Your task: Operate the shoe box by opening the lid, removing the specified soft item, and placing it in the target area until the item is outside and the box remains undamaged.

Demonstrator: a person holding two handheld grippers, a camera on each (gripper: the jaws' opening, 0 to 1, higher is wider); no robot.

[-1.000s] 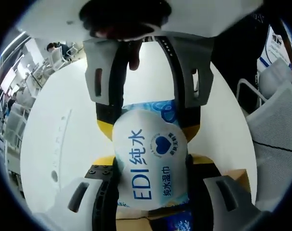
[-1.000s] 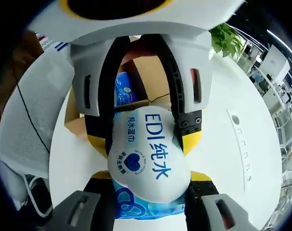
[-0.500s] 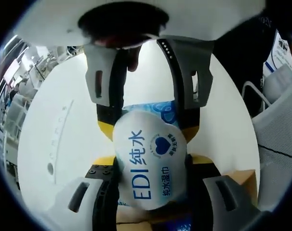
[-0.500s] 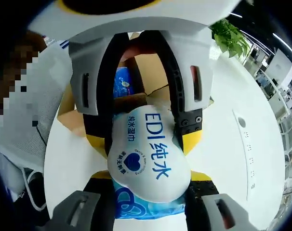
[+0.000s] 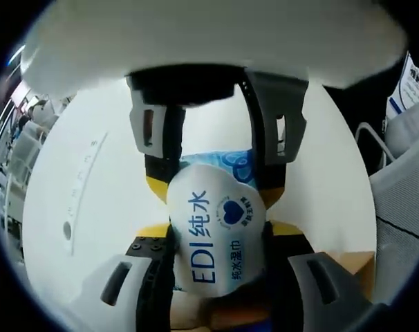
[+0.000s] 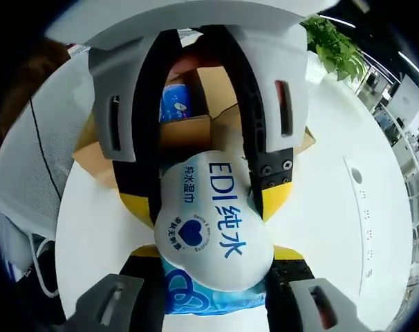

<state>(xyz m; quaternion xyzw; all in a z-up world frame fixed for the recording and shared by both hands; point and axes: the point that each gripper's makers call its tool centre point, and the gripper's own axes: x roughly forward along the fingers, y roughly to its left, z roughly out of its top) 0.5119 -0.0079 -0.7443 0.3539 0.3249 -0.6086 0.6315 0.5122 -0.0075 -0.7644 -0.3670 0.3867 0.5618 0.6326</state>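
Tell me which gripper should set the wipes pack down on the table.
Neither clearly: left gripper and right gripper both clamp the wipes pack over the white table. Lower it together.

This was a big, bright office. A round white table [image 6: 348, 228] had a strip of small buttons [image 6: 365, 225] set in its top. Rows of desks and chairs [image 5: 16, 138] stood far behind it. A green plant [image 6: 334, 45] grew near more desks [image 6: 403, 104].
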